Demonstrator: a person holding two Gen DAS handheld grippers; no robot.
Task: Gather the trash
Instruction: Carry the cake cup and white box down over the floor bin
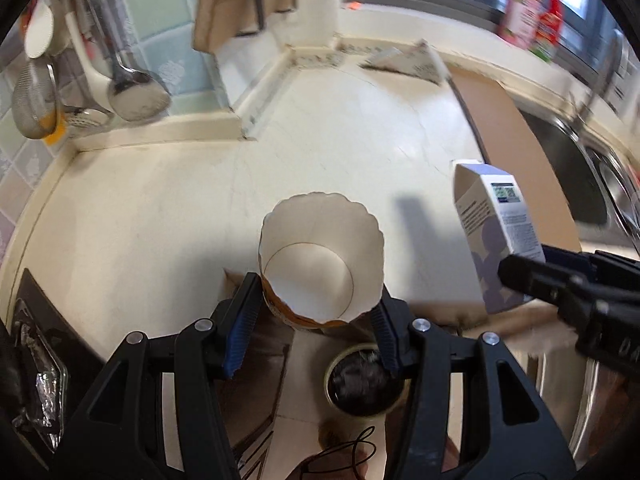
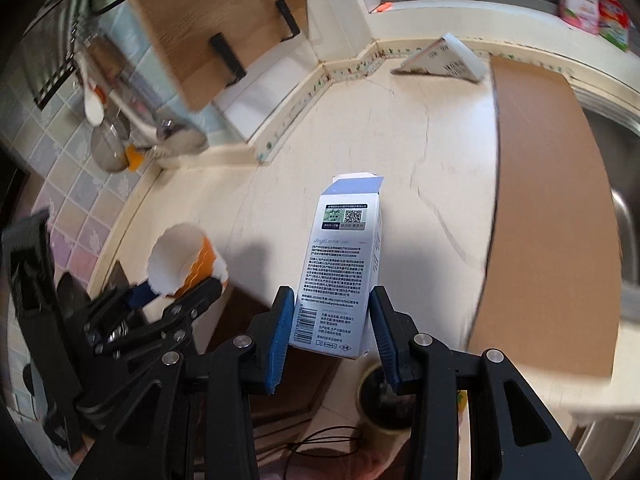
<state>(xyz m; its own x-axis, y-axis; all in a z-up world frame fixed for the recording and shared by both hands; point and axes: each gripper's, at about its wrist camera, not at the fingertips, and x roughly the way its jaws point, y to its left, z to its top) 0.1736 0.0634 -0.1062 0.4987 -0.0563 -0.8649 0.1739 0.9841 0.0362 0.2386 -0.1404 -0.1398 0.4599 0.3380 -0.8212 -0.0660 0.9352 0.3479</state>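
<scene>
Left gripper (image 1: 316, 312) is clamping a white paper cup with a scalloped rim and orange outside (image 1: 320, 264), blue pads pressing on both sides of its lower wall. Cup is tilting mouth-first toward the camera; inside is showing bare white, nothing in it.

Right gripper (image 2: 332, 332) is gripping a white and pale blue printed cardboard carton (image 2: 344, 268) by its lower end, pads bearing on the two narrow sides. Top flap is standing open; the inside cannot be seen. Both held things are hanging above the front edge of the cream stone countertop (image 1: 320, 128), not touching it.

Below both grippers, on the floor, a round yellowish-rimmed bin with a dark liner (image 1: 362, 384) is sitting open; its contents are dark and too blurred to tell.

At the back of the counter a flattened white printed box (image 2: 444, 60) is leaning near the wall. A brown cardboard sheet (image 2: 536, 200) is lying along the counter beside the steel sink (image 1: 576, 184). A wooden chopping board (image 2: 208, 28) is standing in a black rack against the tiles.
</scene>
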